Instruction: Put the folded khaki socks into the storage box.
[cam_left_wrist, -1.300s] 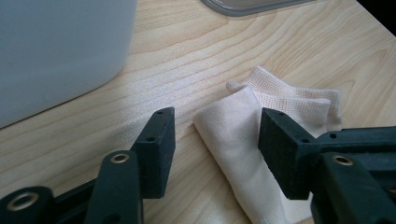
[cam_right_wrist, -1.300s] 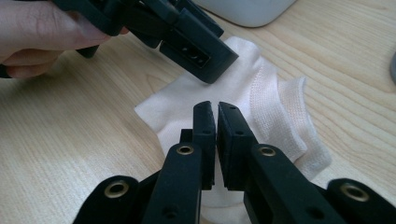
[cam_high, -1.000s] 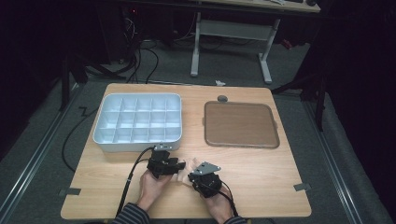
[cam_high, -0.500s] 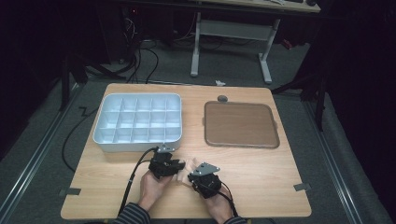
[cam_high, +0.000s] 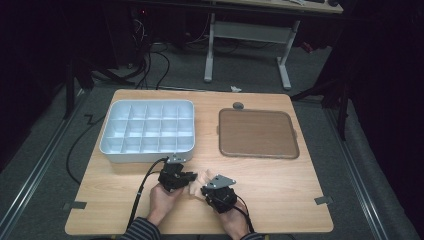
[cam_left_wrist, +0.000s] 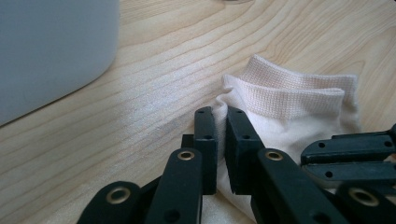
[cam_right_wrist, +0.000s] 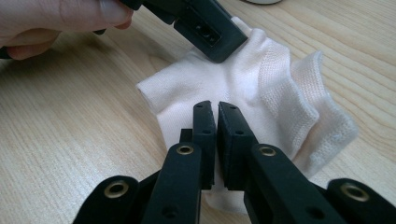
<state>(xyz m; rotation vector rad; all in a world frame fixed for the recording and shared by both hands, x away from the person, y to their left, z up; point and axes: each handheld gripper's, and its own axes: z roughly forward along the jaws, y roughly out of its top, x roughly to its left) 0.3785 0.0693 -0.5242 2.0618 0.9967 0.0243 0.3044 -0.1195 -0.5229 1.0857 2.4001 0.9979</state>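
The wooden worktop carried a white compartment box and a brown tray at its far half, both bare, so the work looked to be at its start — nothing sorted or laid out yet. Near the front edge lay a small pale sock, bunched between the two hands. The left tool had just been closing and now pinched a fold of it; the right tool was clamped on the cloth too, both held low over the wood.
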